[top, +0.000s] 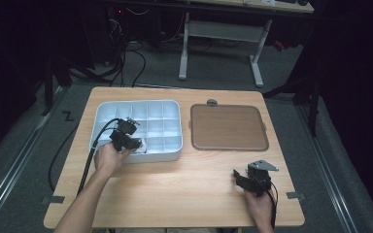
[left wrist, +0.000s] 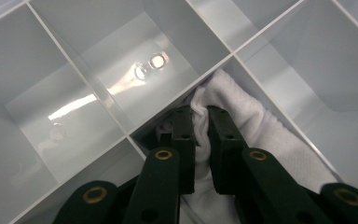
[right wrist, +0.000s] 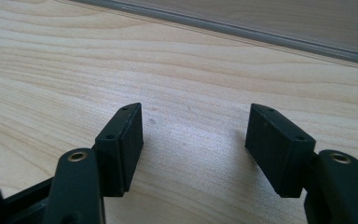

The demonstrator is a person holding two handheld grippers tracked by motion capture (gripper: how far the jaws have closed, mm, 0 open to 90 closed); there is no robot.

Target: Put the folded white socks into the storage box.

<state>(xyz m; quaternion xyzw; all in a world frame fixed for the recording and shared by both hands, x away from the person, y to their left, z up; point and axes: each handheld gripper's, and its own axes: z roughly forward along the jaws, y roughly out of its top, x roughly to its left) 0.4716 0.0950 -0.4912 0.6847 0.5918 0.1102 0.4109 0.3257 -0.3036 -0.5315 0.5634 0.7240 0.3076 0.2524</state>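
A white divided organiser tray [top: 107, 110] sits on the left half of the wooden table. A white cloth [left wrist: 256, 126] lies bunched in one of its front compartments, also seen as the white cloth [top: 144, 145] in the high view. My left gripper [left wrist: 201, 114] reaches down into that compartment and is shut on a fold of the cloth; in the high view this left gripper [top: 128, 140] hangs over the tray's front row. My right gripper [right wrist: 195, 135] stands open just above bare table, and the same right gripper [top: 245, 178] is near the front right.
A brown flat tray [top: 228, 127] with a grey rim lies to the right of the organiser. The tray's other compartments [left wrist: 121, 74] hold nothing. A cable [top: 90, 155] trails from the left gripper over the table's left side. A desk frame [top: 221, 43] stands beyond the table.
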